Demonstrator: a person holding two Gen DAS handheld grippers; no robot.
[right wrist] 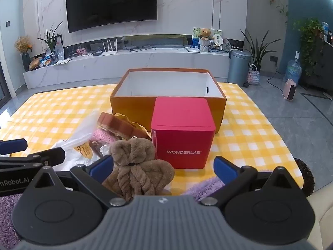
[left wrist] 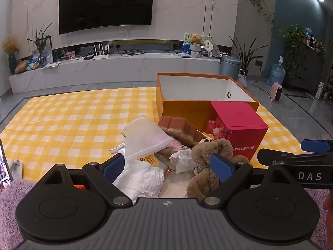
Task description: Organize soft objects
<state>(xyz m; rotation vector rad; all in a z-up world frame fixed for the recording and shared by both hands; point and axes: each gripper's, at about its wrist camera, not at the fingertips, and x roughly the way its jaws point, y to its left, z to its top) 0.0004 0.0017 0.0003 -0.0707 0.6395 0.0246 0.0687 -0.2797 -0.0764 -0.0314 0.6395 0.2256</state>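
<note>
Grippers: left gripper and right gripper both stood wide open, holding nothing
Brown plush: lay near the right gripper, touching the red box
Orange box: stood open behind
Advice: pinch the plush at its knot, lift clear of the red box

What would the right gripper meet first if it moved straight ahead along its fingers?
Probably the red box, dead ahead of the open right gripper; the brown plush towel sits nearer but left, by the left finger. Depth is unclear.

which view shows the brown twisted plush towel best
The right wrist view: the brown twisted plush towel lies almost whole and unobstructed there. In the left wrist view it is partly hidden behind a blue gripper pad.
</note>
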